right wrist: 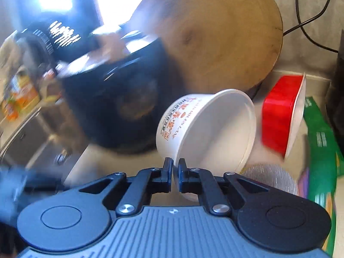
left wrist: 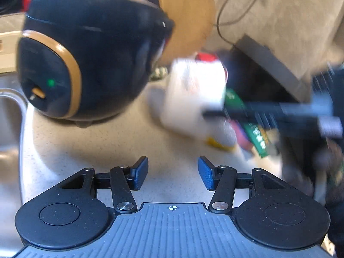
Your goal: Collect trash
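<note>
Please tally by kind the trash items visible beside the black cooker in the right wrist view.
White printed paper bowl, held at its rim by the right gripper: 1
Red paper cup: 1
Green printed wrapper: 1
Crumpled silver foil piece: 1
Total: 4

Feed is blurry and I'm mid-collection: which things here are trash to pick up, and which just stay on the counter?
Trash:
white printed paper bowl, rim pinched in the right gripper
red paper cup
green printed packet
crumpled foil piece

Stays:
black and gold rice cooker
round wooden cutting board
steel sink
</note>
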A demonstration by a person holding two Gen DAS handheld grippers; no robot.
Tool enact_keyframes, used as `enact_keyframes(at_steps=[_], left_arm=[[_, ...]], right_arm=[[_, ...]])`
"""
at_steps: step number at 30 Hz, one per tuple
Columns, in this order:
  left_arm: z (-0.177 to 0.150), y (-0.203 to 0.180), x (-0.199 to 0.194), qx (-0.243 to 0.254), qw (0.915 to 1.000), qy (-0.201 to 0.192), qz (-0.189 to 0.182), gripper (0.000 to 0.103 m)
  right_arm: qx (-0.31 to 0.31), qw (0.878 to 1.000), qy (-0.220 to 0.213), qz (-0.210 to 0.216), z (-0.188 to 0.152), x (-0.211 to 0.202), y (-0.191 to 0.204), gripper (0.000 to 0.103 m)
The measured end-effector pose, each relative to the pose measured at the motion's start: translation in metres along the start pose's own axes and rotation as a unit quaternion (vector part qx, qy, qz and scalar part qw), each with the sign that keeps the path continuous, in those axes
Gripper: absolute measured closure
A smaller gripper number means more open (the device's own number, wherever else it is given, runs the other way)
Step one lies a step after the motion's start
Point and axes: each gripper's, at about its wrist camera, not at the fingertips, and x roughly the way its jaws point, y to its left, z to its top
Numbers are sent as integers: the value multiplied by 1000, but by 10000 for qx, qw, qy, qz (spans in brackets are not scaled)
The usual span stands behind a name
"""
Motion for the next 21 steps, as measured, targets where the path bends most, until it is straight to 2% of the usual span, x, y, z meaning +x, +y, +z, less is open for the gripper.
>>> enact_keyframes(at_steps=[6, 9, 10, 12, 13, 14, 17, 21], left_arm=[[5, -24, -17, 209, 9994, -250, -68, 47], [4, -41, -19, 412, 9988, -255, -51, 47], [3, -44, -21, 445, 9987, -251, -82, 47], [1, -52, -24, 516, 9983, -233, -123, 47], [0, -56, -24, 556, 9981, -219, -125, 47], [0, -59, -24, 596, 9979, -213, -126, 47], [0, -67, -27, 663, 9975, -228, -130, 47], [6, -84, -36, 795, 9954, -439, -307, 47]], right_arm=[[-438, 9987, 143, -227, -49, -54, 33, 96], [-345, 9986, 49, -409, -65, -79, 38, 93], [-245, 9989, -9, -406, -69, -87, 36, 90], [67, 9991, -142, -391, -76, -102, 28, 76], [242, 9986, -223, -418, -80, -111, 22, 63], [407, 9976, -309, -463, -83, -118, 17, 58], [893, 9925, -478, -682, -92, -133, 2, 57], [1599, 9801, -446, -1084, -106, -137, -22, 57]])
